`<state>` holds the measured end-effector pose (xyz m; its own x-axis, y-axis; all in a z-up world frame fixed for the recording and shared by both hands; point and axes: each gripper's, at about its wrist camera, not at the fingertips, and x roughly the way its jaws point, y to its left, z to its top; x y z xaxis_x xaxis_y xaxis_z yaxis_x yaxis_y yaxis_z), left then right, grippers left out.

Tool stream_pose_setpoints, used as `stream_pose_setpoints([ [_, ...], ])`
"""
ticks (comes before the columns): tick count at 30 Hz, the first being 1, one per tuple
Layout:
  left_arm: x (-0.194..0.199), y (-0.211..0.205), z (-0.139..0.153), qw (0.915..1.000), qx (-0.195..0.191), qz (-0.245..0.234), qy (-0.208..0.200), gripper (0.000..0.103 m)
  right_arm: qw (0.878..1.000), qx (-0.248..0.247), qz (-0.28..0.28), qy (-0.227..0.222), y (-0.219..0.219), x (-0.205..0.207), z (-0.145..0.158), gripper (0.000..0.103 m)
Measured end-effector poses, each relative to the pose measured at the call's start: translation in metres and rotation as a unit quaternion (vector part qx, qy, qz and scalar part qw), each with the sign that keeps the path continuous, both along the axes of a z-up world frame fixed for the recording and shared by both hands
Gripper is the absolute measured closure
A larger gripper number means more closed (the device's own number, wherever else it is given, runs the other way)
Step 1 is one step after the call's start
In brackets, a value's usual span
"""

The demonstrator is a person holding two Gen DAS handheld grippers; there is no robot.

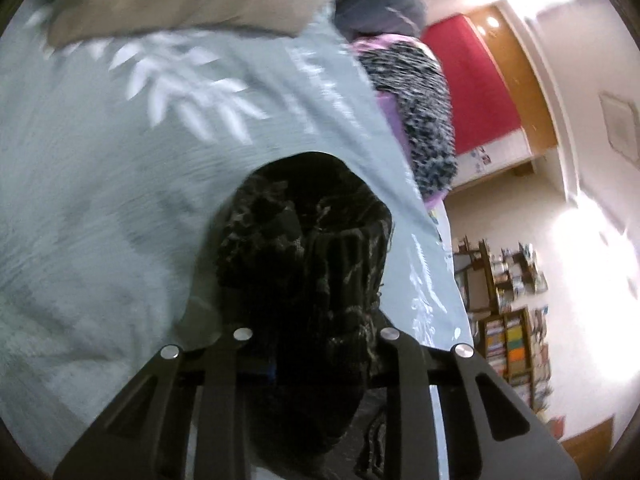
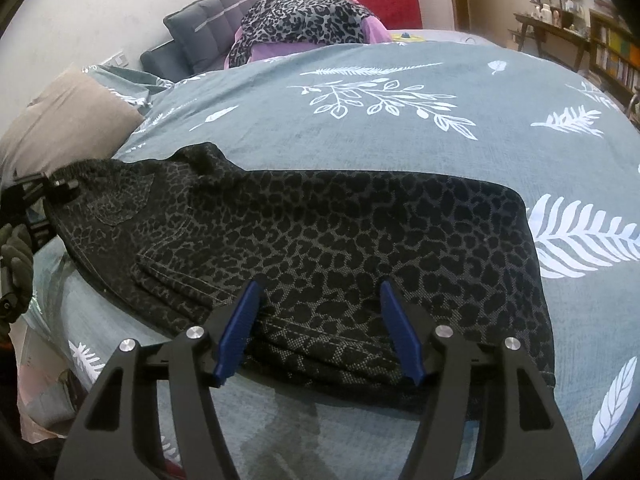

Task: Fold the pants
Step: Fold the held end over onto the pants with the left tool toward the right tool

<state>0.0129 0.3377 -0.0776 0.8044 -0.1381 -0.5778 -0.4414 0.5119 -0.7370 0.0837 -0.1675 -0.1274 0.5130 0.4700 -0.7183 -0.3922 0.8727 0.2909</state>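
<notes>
Dark leopard-print pants [image 2: 320,240] lie folded on the grey-green leaf-print bedspread [image 2: 400,128], waistband to the left, legs to the right. My right gripper [image 2: 320,316] is open, its blue pads [image 2: 240,320] just above the pants' near edge. My left gripper [image 1: 312,320] is shut on the pants' waistband, which bunches up in front of the lens [image 1: 304,264]; its fingertips are hidden in the cloth. It also shows in the right wrist view [image 2: 56,186] at the far left, holding the waistband corner.
A tan pillow [image 2: 68,120] lies at the back left. A dark grey cushion [image 2: 212,24] and a leopard-print cloth over purple fabric [image 2: 304,16] sit at the bed's far side. Bookshelves [image 1: 512,336] stand beyond the bed.
</notes>
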Motion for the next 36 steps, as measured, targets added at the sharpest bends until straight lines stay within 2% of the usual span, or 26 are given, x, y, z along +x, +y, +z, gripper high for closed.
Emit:
stream_pose_setpoints([
  [5, 0.013, -0.032, 0.031, 0.9982, 0.033, -0.042, -0.027, 0.078, 1.0, 0.006, -0.002, 0.001, -0.002, -0.001, 0.0, 0.038],
  [10, 0.029, -0.079, 0.056, 0.9923, 0.056, -0.098, -0.052, 0.078, 1.0, 0.017, -0.005, 0.0, -0.007, -0.001, 0.003, 0.038],
  [18, 0.044, -0.171, 0.076, 0.9737, 0.087, -0.2, -0.065, 0.078, 0.999, 0.046, -0.016, 0.005, -0.02, 0.003, 0.006, 0.038],
  [26, 0.062, -0.268, 0.068, 0.9426, 0.096, -0.316, -0.047, 0.078, 0.996, 0.079, -0.04, 0.017, -0.041, 0.009, 0.005, 0.038],
  [29, 0.066, -0.295, 0.058, 0.9326, 0.107, -0.343, -0.034, 0.078, 0.994, 0.093, -0.048, 0.017, -0.051, 0.01, 0.006, 0.038],
  [33, 0.07, -0.329, 0.032, 0.9184, 0.117, -0.378, -0.001, 0.078, 0.992, 0.109, -0.058, 0.017, -0.064, 0.012, 0.007, 0.038],
  [36, 0.073, -0.342, 0.011, 0.9108, 0.127, -0.392, 0.023, 0.078, 0.989, 0.13, -0.065, 0.026, -0.074, 0.014, 0.004, 0.038],
])
